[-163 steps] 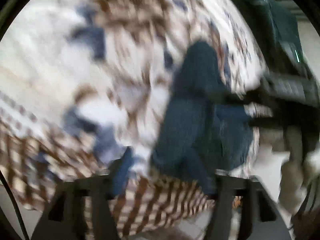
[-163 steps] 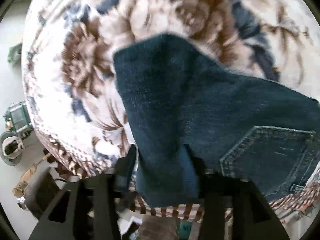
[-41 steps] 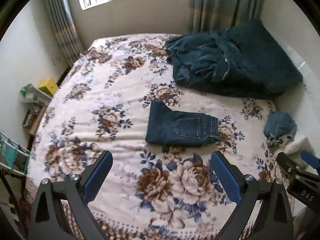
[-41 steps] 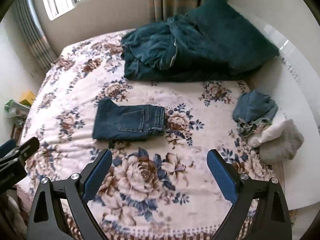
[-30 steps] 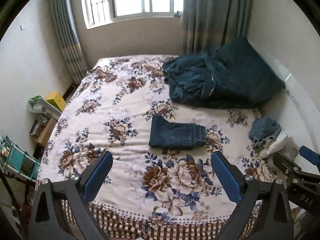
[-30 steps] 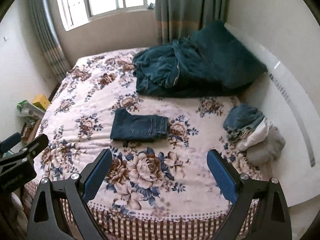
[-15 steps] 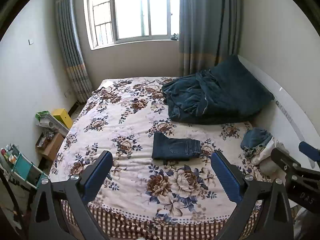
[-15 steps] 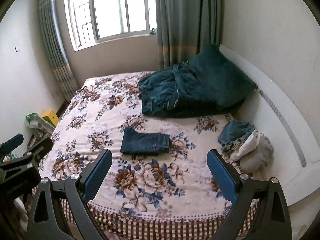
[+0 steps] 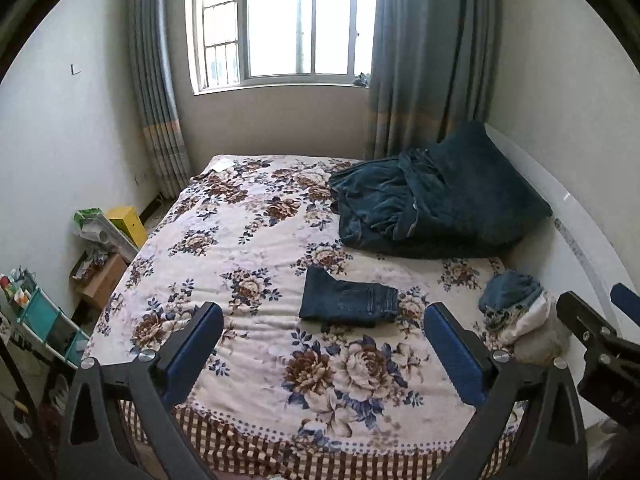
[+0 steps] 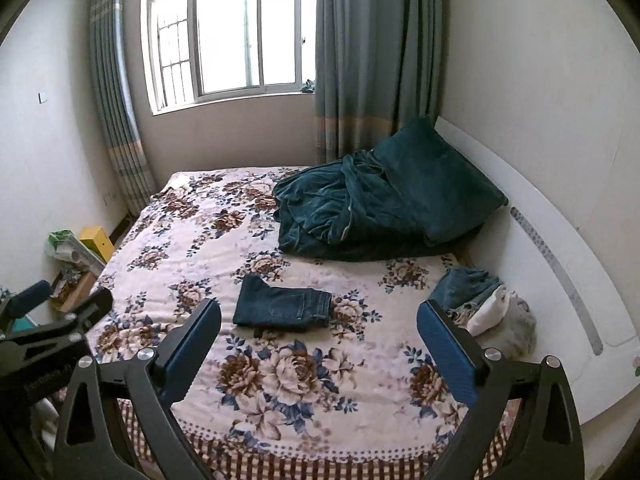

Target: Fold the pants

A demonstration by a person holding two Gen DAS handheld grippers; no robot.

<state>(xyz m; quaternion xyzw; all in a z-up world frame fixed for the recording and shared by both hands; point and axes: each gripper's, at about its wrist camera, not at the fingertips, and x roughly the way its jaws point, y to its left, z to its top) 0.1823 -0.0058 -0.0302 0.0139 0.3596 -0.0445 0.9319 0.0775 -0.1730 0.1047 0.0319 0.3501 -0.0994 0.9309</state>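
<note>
On bed: one folded pants

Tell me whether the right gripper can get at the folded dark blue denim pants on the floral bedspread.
Probably yes: the right gripper is open, and nothing lies between it and the folded dark blue denim pants, though it hangs well back from them.

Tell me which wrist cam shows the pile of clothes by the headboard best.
Right wrist: the clothes pile sits clear of the right tongs, with blue, white and grey pieces separable. In the left wrist view the pile lies near the edge, with the right tongs' body crossing in front of its lower right.
</note>
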